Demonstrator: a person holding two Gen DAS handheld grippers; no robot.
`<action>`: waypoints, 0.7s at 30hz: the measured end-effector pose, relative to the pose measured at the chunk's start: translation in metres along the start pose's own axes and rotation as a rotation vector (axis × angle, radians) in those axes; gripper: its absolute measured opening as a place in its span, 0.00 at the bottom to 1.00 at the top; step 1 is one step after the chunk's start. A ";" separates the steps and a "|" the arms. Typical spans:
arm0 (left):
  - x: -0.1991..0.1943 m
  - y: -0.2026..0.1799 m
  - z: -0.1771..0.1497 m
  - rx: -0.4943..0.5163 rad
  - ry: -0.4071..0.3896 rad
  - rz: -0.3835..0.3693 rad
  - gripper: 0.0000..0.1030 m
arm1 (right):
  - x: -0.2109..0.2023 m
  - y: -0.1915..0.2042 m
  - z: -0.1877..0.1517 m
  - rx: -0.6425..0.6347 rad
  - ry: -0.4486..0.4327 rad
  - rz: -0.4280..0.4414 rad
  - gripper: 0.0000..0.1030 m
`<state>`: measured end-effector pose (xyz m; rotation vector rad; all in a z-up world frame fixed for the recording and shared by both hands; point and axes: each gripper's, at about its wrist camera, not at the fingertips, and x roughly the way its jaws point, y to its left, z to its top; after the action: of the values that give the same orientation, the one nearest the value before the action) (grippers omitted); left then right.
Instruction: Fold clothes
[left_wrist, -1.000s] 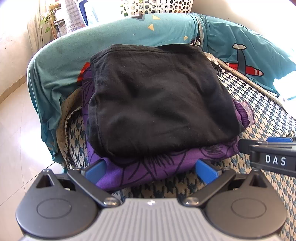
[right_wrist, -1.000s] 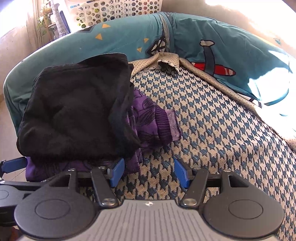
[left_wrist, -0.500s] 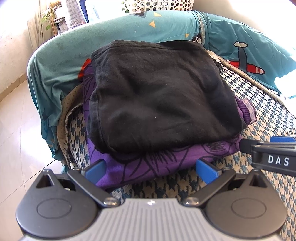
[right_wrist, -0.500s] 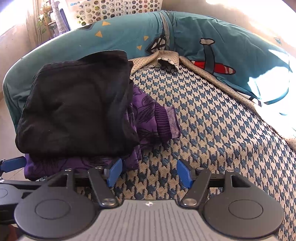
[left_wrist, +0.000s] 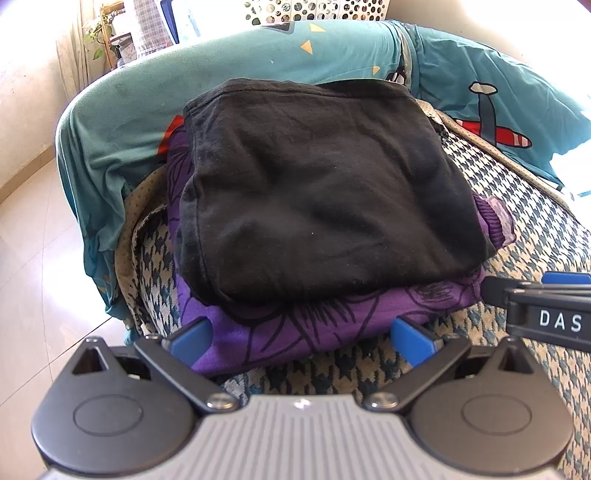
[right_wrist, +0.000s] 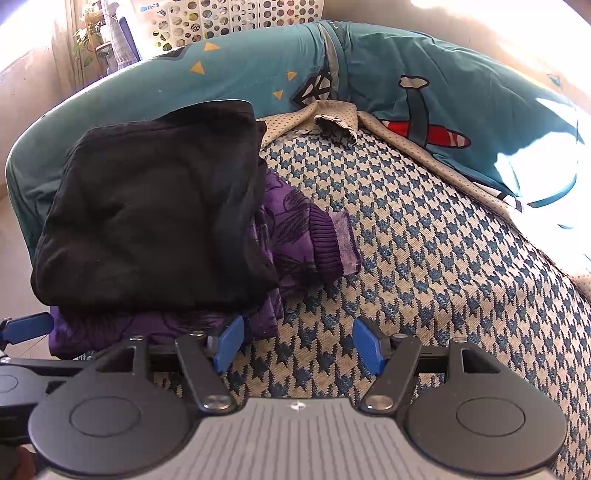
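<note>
A folded black garment (left_wrist: 325, 199) lies on top of a folded purple patterned garment (left_wrist: 295, 328), and both rest on the houndstooth sofa cover (left_wrist: 535, 221). My left gripper (left_wrist: 301, 341) is open, its blue pads (left_wrist: 188, 343) standing wide apart on either side of the purple garment's near edge. In the right wrist view the same stack shows the black garment (right_wrist: 147, 221) over the purple one (right_wrist: 295, 229) at the left. My right gripper (right_wrist: 299, 345) is open over bare houndstooth cover (right_wrist: 424, 258), with its left pad (right_wrist: 229, 343) beside the purple garment's corner.
A teal sheet with an airplane print (right_wrist: 424, 110) covers the sofa's back and arm. A white perforated basket (right_wrist: 240, 14) stands behind it. Tiled floor (left_wrist: 33, 258) lies to the left. The right gripper's finger (left_wrist: 546, 306) reaches in at the left wrist view's right edge.
The right gripper's fingers have spread slightly wider. The stack and both hands stay where they were.
</note>
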<state>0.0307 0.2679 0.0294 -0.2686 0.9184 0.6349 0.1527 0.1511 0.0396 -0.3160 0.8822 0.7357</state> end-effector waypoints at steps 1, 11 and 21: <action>0.000 0.000 0.000 0.000 0.000 0.001 1.00 | 0.000 0.000 0.000 0.000 0.000 0.000 0.63; 0.000 0.000 0.001 0.000 -0.003 0.006 1.00 | -0.001 0.001 0.000 -0.002 -0.004 0.000 0.63; 0.000 0.001 0.000 0.000 -0.002 0.008 1.00 | -0.001 0.001 0.000 -0.002 -0.004 -0.001 0.63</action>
<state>0.0306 0.2688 0.0294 -0.2637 0.9178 0.6425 0.1515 0.1519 0.0404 -0.3165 0.8774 0.7361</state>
